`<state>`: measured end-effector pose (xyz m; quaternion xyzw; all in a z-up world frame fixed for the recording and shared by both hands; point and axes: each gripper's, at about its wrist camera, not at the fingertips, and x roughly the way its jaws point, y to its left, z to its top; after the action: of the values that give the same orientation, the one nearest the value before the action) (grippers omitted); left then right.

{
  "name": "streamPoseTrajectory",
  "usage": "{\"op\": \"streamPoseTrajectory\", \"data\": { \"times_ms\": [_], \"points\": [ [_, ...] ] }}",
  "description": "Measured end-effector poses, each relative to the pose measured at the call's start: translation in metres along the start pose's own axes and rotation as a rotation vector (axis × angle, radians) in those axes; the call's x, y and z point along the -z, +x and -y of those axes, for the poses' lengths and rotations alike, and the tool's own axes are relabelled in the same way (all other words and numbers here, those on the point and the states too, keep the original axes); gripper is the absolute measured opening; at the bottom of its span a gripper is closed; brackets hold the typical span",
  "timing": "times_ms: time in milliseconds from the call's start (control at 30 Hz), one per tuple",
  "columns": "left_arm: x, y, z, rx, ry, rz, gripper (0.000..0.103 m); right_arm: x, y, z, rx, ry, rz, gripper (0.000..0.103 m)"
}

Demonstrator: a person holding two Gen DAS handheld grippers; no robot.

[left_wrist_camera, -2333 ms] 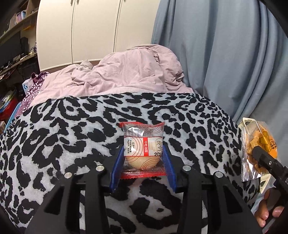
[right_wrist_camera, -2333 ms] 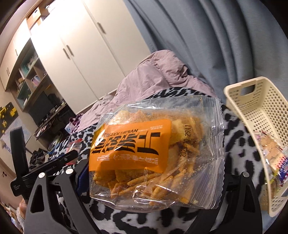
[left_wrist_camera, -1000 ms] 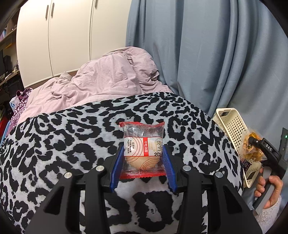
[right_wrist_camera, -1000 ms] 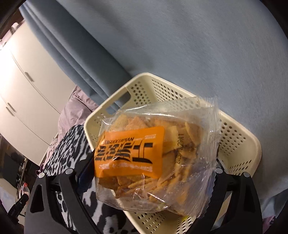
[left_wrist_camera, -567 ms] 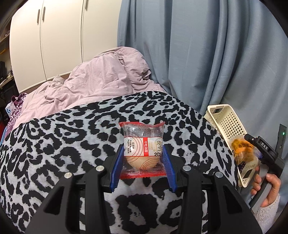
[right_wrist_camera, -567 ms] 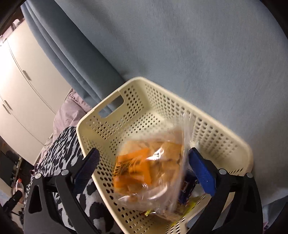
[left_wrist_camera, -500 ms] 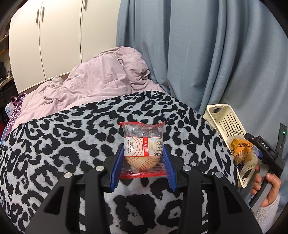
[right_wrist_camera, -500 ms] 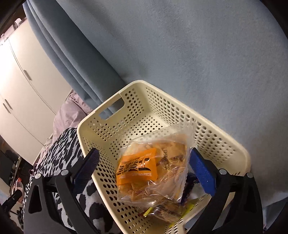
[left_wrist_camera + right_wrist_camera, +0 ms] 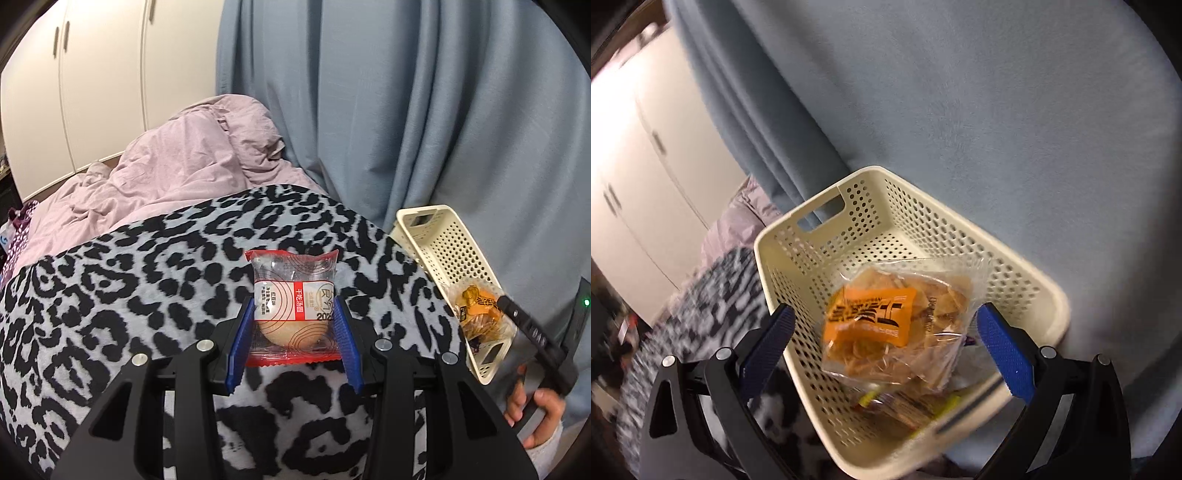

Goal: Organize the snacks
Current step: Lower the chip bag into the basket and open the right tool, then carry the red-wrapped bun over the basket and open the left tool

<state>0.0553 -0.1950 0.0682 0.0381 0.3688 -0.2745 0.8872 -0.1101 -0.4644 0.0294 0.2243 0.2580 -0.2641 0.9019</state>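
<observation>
**Tools split: the left one carries a bun, the right one stands empty over the basket**

Left tool (image 9: 293,345) is clamped on a wrapped bun (image 9: 294,308), its blue pads pressing the clear, red-edged wrapper on both sides, and the packet stands upright between them above the leopard-print blanket (image 9: 129,295). Right tool (image 9: 886,349) has its jaws spread wide with nothing between the pads; they have just been opening, and the orange chip bag (image 9: 886,325) now lies loose inside the cream basket (image 9: 820,236), on top of other wrapped snacks that are too blurred to name.

Judging by this, the chip bag's drop-off is finished and the bun's delivery is the step in hand. The next move calls for carrying the bun across to the basket, which in the left wrist view sits at the blanket's right edge against the curtain, and lowering it over the open top before the pads let go. The right tool hovers directly over the basket mouth, so it likely needs to clear away first. The soft wrapper may cling to one pad on release.

Beneath everything is a bed, not a firm surface, so the basket may tip if nudged. A crumpled pink duvet (image 9: 177,162) lies beyond the blanket, a grey-blue curtain (image 9: 424,110) hangs behind the basket, and white wardrobe doors (image 9: 92,74) fill the far left. A person's hand (image 9: 535,410) grips the right tool's handle.
</observation>
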Motion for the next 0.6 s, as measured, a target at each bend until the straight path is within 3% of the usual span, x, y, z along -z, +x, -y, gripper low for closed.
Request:
{"op": "streamPoseTrajectory", "data": {
  "times_ms": [100,233,400,600],
  "points": [
    [-0.002,0.002,0.011,0.019,0.016,0.002,0.043,0.007,-0.013,-0.003,0.038,-0.090,0.026,0.100],
    [-0.005,0.004,0.023,0.039,0.039,0.003,0.043,0.017,-0.018,0.000,0.057,-0.155,-0.007,0.100],
    [-0.006,0.007,0.037,0.056,0.062,0.001,0.043,0.026,-0.009,0.001,0.206,-0.249,-0.024,0.100],
    [-0.008,0.010,0.049,0.064,0.083,-0.001,0.043,0.013,0.016,-0.002,0.208,-0.262,-0.032,0.100]
  ]
}}
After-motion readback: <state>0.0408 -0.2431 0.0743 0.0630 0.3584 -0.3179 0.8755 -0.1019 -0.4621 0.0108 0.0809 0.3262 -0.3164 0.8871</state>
